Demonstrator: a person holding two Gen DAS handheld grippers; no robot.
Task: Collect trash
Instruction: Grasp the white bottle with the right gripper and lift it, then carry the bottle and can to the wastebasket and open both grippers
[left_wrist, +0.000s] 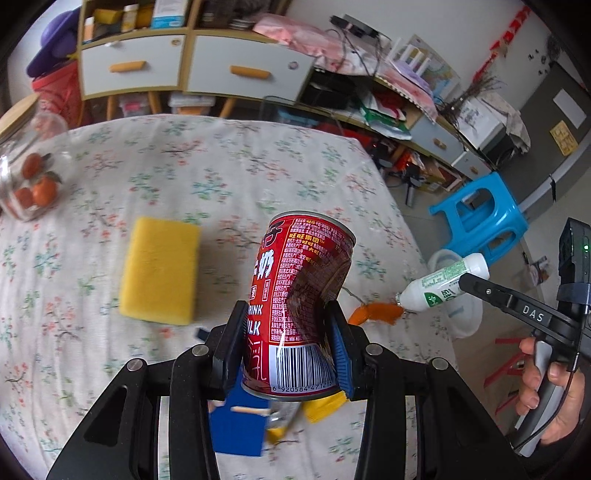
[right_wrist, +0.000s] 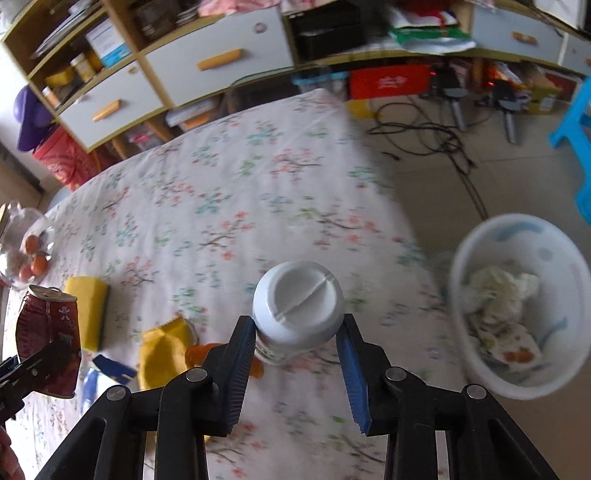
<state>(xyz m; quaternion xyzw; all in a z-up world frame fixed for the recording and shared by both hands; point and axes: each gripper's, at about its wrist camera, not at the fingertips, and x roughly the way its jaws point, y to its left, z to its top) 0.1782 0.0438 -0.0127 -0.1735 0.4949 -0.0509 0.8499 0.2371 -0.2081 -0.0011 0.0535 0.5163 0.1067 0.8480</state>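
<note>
My left gripper (left_wrist: 287, 310) is shut on a dented red milk-drink can (left_wrist: 303, 280), held upright above the floral tablecloth (left_wrist: 221, 166). The same can (right_wrist: 48, 325) shows at the left edge of the right wrist view. My right gripper (right_wrist: 296, 320) is shut on a white plastic bottle (right_wrist: 298, 301) with its base toward the camera. In the left wrist view that bottle (left_wrist: 443, 280) with a green label hangs at the table's right edge. Just beyond the edge stands a white trash bin (right_wrist: 480, 369) holding crumpled paper. An orange peel (left_wrist: 376, 312) lies on the cloth.
A yellow sponge (left_wrist: 159, 269), a yellow wrapper (right_wrist: 162, 350) and a blue box (left_wrist: 236, 424) lie on the table. A glass jar of oranges (left_wrist: 29, 173) stands far left. A blue stool (left_wrist: 484, 218), cables and cluttered shelves sit beyond. A hand (left_wrist: 546, 391) grips the right tool.
</note>
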